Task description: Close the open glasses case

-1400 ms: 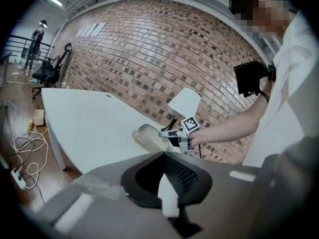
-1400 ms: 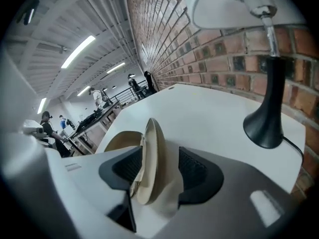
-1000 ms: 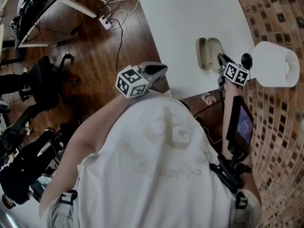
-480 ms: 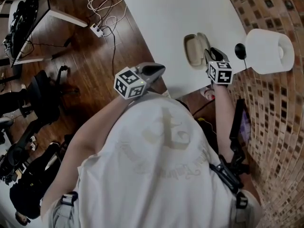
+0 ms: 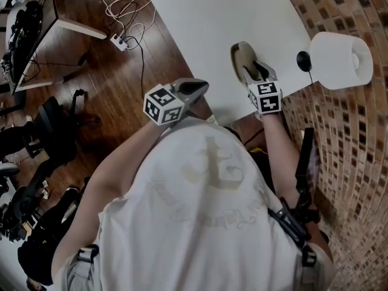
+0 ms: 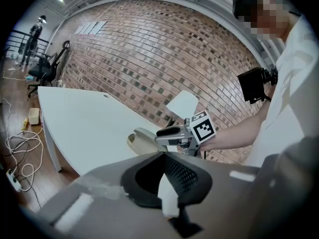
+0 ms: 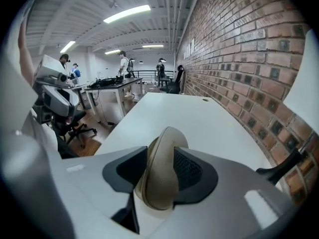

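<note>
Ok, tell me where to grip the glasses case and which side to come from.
Grip the glasses case across its narrow width, mid-length, a jaw on each long side. It lies low on the table with the lamp close beside it, so come from above, from the near table edge. The right gripper, jaws just opening, straddles it that way.

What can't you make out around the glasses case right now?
Latch: whether the glasses case has snapped fully shut. In the right gripper view the right gripper, whose jaws have just been opening with the case between them, covers its sides; in the head view it overlaps the case.
Inside: hidden by the case's shells in every view.
Lamp: shade cut off by the right gripper view's edge.
</note>
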`<action>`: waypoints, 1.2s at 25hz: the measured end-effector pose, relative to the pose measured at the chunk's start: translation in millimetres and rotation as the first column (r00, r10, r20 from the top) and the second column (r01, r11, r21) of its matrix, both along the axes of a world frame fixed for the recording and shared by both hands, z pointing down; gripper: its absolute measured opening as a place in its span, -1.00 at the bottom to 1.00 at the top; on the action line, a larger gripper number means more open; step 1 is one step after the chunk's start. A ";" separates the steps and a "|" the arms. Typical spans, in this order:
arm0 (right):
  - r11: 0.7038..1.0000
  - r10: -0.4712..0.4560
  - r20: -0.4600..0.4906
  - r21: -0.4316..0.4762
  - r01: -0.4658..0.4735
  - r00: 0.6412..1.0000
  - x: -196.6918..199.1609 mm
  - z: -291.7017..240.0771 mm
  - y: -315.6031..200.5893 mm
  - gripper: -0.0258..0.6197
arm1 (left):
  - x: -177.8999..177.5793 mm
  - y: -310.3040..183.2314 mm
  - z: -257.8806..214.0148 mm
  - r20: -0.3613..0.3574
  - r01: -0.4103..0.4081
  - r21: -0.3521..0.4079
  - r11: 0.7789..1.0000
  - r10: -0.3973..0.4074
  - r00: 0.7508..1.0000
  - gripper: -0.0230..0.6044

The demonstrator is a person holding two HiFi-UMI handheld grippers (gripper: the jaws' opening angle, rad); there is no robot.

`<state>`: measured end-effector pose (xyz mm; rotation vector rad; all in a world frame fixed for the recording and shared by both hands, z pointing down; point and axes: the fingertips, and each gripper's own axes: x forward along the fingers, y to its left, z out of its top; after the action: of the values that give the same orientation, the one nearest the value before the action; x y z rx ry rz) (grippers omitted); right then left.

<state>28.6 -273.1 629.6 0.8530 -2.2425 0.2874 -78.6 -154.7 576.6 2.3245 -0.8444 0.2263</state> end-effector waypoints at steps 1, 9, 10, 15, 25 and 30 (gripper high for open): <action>1.000 -0.006 0.017 -0.011 0.006 1.000 -4.9 0.8 3.5 -0.39 | -0.2 0.2 0.2 0.000 -0.002 -0.001 1.000 0.002 1.000 -0.92; 0.998 -0.007 0.098 -0.066 0.014 0.995 -25.9 14.6 14.3 -0.53 | 10.0 3.5 -3.2 0.016 -0.054 -0.004 0.999 0.054 0.998 -0.92; 0.998 -0.007 0.101 -0.067 0.014 0.995 -26.3 16.6 14.4 -0.56 | 12.4 4.1 -3.5 0.020 -0.060 -0.004 0.998 0.060 0.998 -0.92; 0.999 -0.001 0.096 -0.048 0.006 0.995 -21.1 23.8 10.1 -0.88 | 22.1 5.5 -5.4 0.039 -0.083 -0.001 0.997 0.082 0.996 -0.92; 0.997 -0.019 0.119 -0.069 0.028 0.993 -25.8 26.4 9.4 -0.90 | 32.7 3.7 -6.1 0.060 -0.072 0.015 0.997 0.071 0.996 -0.92; 0.992 -0.008 0.165 -0.127 0.029 0.986 -25.4 24.8 9.7 -0.90 | 42.8 0.8 -8.8 0.070 -0.070 0.027 0.997 0.068 0.995 -0.92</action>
<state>3.2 -263.4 654.5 0.7639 -2.3533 0.5048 -35.8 -153.9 567.8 2.3882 -0.8063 0.3281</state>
